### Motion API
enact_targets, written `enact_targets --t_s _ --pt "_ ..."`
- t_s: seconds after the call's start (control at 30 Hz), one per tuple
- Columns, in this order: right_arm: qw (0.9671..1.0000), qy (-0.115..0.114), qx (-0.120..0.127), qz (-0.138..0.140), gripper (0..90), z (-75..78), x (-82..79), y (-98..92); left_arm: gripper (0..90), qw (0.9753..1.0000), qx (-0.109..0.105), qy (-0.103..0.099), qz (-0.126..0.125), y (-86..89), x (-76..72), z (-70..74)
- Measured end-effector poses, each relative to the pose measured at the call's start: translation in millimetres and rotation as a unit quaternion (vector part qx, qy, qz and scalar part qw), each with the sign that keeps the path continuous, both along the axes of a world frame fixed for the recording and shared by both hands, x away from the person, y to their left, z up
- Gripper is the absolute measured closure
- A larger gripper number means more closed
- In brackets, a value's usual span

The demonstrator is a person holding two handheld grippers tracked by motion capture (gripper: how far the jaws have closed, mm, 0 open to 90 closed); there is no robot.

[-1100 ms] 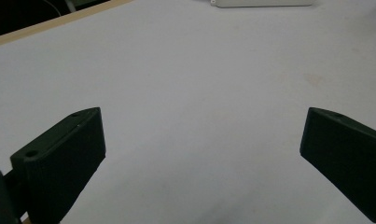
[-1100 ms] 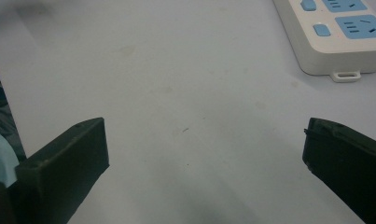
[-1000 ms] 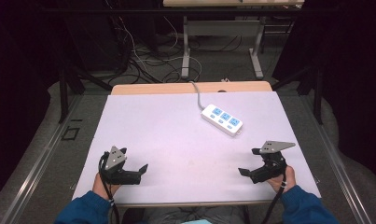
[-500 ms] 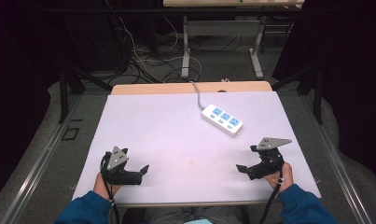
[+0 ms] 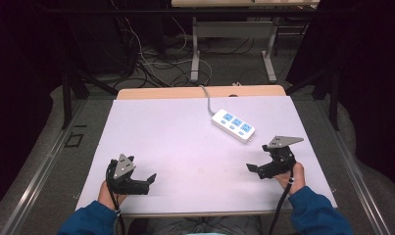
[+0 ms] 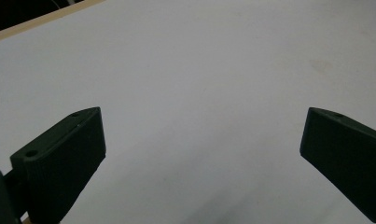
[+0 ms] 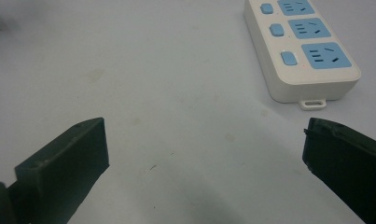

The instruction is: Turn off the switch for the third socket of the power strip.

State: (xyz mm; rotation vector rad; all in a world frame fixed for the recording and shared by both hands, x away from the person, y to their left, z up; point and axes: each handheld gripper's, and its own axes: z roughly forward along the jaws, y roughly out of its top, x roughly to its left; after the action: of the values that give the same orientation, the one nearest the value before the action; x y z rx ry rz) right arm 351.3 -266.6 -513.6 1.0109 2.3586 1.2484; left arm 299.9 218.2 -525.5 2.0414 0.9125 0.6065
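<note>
A white power strip (image 5: 233, 125) with three blue sockets lies on the right half of the white table (image 5: 185, 142), and its cable (image 5: 207, 100) runs off the far edge. My right gripper (image 5: 259, 158) hovers just near-right of it, open, its jaws pointing left and away. In the right gripper view the power strip (image 7: 302, 51) sits ahead at the upper right, beyond the open right gripper (image 7: 204, 149). My left gripper (image 5: 145, 182) rests near the table's front left, open and empty. Between the wide-apart jaws of the left gripper (image 6: 202, 140) there is bare white table (image 6: 199, 70).
A strip of wooden tabletop (image 5: 160, 92) shows along the far edge. Beyond it stand metal table legs (image 5: 195, 54) and loose cables (image 5: 146, 63) on the floor. Dark floor surrounds the table on both sides.
The right gripper has crept slightly forward, toward the power strip. The left gripper has hardly moved. Both stay open.
</note>
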Motion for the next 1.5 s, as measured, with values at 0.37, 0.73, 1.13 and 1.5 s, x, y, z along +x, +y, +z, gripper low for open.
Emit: enact_targets --t_s 0.37,0.73,1.13,1.5 --pt "1.0000 -0.001 0.002 -0.004 0.0 5.0 17.1 2.5 0.1 1.0000 0.000 -0.001 -0.002 -2.9 1.1 -0.8" --pt "1.0000 0.004 -0.001 -0.007 0.0 4.0 35.3 8.1 0.1 1.0000 0.005 0.000 -0.006 -5.6 3.9 -2.4" --pt "0.9999 0.002 0.009 -0.009 0.0 7.6 59.6 13.9 0.1 0.9999 0.010 0.003 -0.006 -6.6 3.9 -3.0" --pt "0.9999 0.002 0.009 -0.014 0.0 7.5 77.8 15.0 0.1 0.9999 0.012 0.002 -0.007 -7.9 4.1 -3.3"
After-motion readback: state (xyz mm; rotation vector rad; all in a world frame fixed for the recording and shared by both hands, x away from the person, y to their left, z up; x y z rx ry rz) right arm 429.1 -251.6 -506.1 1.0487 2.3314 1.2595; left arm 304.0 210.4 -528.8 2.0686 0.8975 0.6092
